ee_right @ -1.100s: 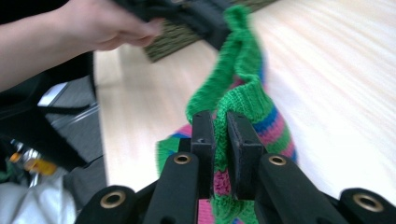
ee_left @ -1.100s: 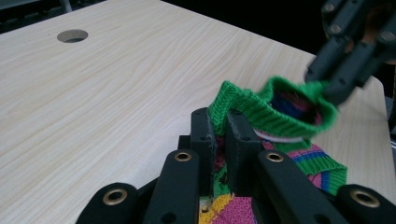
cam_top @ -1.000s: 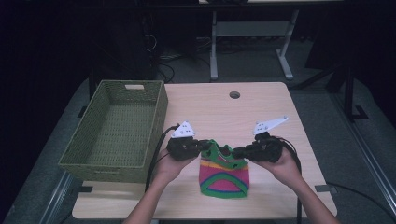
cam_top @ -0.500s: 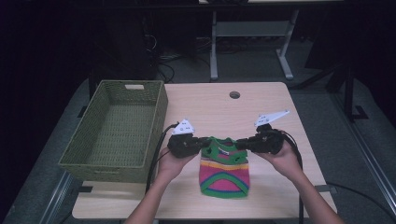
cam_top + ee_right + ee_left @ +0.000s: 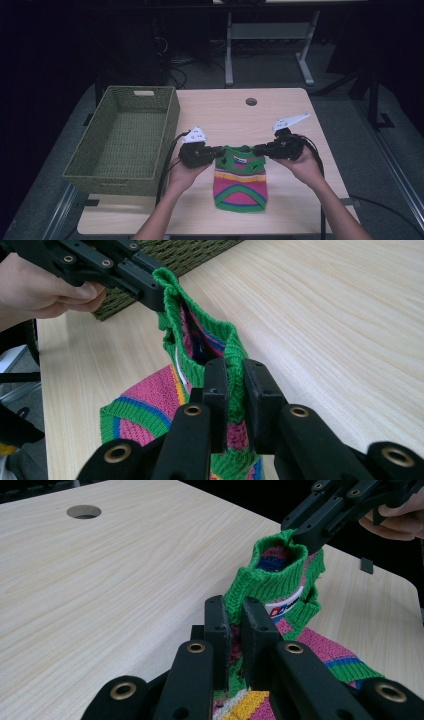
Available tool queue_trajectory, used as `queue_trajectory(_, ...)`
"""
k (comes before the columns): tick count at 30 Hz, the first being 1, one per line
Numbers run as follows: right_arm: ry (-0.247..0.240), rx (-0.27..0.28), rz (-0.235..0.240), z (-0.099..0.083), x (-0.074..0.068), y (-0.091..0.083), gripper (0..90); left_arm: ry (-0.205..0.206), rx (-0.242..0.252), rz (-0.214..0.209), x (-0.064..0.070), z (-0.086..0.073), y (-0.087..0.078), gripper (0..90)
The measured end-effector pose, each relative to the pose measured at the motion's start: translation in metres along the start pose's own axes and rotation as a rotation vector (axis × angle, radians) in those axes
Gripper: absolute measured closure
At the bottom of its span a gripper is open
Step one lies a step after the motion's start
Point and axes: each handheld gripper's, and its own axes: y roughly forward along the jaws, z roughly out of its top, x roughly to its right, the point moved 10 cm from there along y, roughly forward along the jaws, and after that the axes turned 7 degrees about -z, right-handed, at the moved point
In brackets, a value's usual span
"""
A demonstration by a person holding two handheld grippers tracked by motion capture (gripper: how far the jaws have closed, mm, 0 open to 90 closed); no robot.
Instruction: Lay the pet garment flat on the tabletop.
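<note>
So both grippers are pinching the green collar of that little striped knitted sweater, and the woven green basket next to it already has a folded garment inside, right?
Not quite. The two grippers, left and right, do pinch the green collar of the small pink, green and yellow striped knitted sweater, but the woven green basket holds nothing: the high view shows its bare woven floor. The basket stands on the light wooden table to the left of the sweater.

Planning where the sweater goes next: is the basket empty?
Empty: the high view shows bare weave inside the basket; the sweater lies outside.
</note>
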Motion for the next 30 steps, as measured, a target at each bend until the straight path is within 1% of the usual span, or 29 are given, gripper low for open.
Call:
queue_trajectory(7,-0.004,-0.006,0.0,0.0,0.002,0.002,80.4,-0.005,0.004,-0.001,-0.001,0.0,0.001,82.7)
queue_trajectory(12,-0.013,-0.012,-0.008,0.001,0.007,0.003,80.2,-0.023,0.004,0.002,-0.005,-0.001,0.004,82.7)
queue_trajectory(14,-0.01,-0.013,-0.011,0.002,0.01,0.004,79.9,-0.029,0.007,0.005,-0.006,-0.001,0.005,82.7)
queue_trajectory(18,-0.001,-0.023,-0.019,0.004,0.016,0.008,79.8,-0.045,0.004,0.014,-0.012,0.0,0.008,82.7)
queue_trajectory(20,0.006,-0.019,-0.019,0.005,0.02,0.01,79.8,-0.055,0.016,0.02,-0.015,0.001,0.009,82.7)
queue_trajectory(23,0.016,-0.026,-0.022,0.006,0.024,0.013,79.8,-0.073,0.015,0.028,-0.021,0.001,0.011,82.7)
queue_trajectory(24,0.01,-0.026,-0.027,0.007,0.026,0.014,79.8,-0.079,0.016,0.03,-0.023,0.001,0.012,82.7)
queue_trajectory(25,0.017,-0.026,-0.026,0.007,0.026,0.014,79.8,-0.08,0.013,0.034,-0.024,0.001,0.013,82.7)
queue_trajectory(27,0.015,-0.031,-0.033,0.008,0.028,0.015,79.8,-0.087,0.019,0.037,-0.027,0.003,0.015,82.7)
queue_trajectory(30,0.015,-0.037,-0.041,0.009,0.033,0.017,79.8,-0.088,0.015,0.041,-0.03,0.005,0.019,82.7)
